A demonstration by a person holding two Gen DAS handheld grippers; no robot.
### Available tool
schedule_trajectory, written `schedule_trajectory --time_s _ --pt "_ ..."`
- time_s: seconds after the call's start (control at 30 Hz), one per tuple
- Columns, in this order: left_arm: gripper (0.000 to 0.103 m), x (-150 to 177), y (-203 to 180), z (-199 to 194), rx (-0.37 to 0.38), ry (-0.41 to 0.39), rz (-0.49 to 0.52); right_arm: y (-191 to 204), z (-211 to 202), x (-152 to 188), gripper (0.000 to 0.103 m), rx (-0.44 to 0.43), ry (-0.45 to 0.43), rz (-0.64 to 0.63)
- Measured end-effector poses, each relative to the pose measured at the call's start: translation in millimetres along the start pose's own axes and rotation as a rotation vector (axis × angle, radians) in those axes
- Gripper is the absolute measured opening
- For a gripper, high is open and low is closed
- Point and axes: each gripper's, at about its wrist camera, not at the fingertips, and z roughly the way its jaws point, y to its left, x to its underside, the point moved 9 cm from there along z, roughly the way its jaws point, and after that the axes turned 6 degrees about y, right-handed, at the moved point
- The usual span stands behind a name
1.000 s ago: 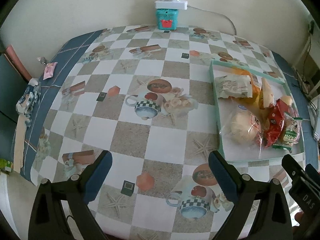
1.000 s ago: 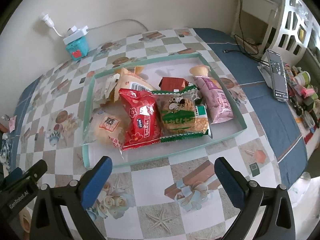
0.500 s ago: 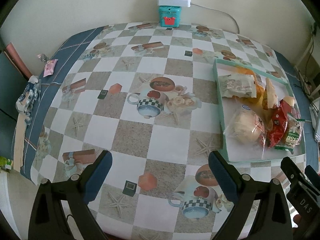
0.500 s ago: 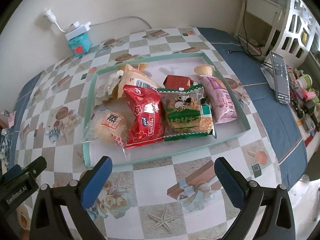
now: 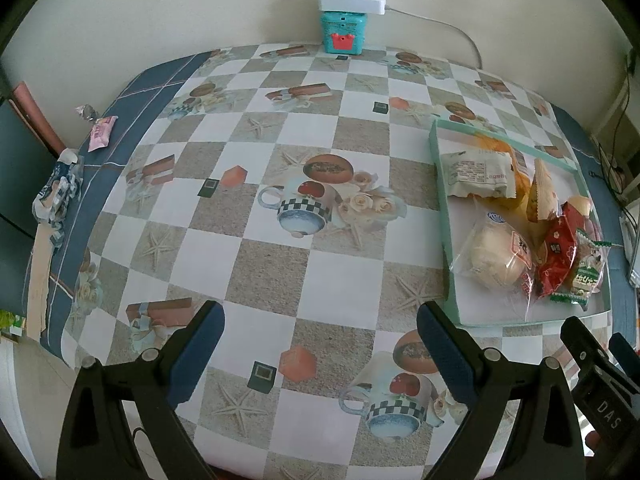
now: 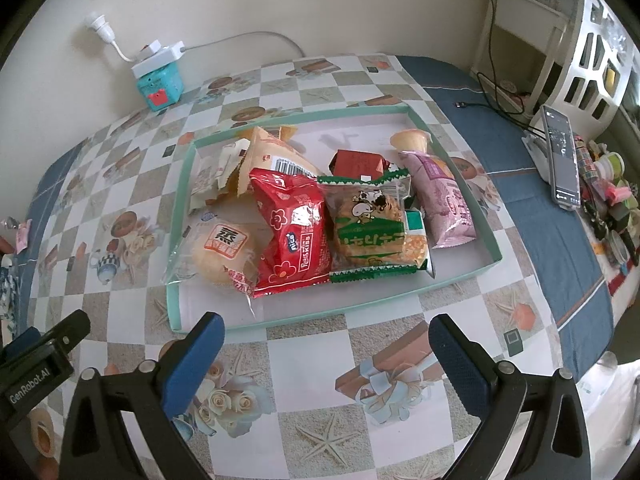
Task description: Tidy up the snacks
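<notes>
A shallow mint-green tray (image 6: pixel 178 312) sits on the checked tablecloth and holds several snack packs: a clear-wrapped bun (image 6: pixel 218 250), a red pack (image 6: pixel 294 228), a green-edged cracker pack (image 6: pixel 368 226), a purple pack (image 6: pixel 446 200), an orange pack (image 6: pixel 268 152) and a small red box (image 6: pixel 358 162). The tray (image 5: pixel 442 200) lies at the right of the left wrist view. My right gripper (image 6: pixel 324 344) is open and empty, just in front of the tray's near edge. My left gripper (image 5: pixel 318 332) is open and empty over bare tablecloth, left of the tray.
A teal box with a white power strip (image 5: pixel 344 20) stands at the back wall. A small pink packet (image 5: pixel 102 132) lies at the table's left edge. A phone on a stand (image 6: pixel 562 160) and small clutter (image 6: pixel 612 200) sit at the far right.
Both grippers have drawn back and risen slightly, so the table and tray look a little farther away. Both stay open and empty; nothing on the table has moved.
</notes>
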Motion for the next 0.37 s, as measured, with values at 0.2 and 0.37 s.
schedule_trajectory --time_s 0.2,0.37 --pt "0.097 0.2 1.1 -0.8 -0.008 -0.003 -0.002 0.3 0.1 0.3 0.103 0.0 0.001 0.0" --pt "0.097 1.0 -2.7 -1.6 -0.021 -0.011 0.023 1.1 -0.1 0.2 0.103 0.0 0.002 -0.001"
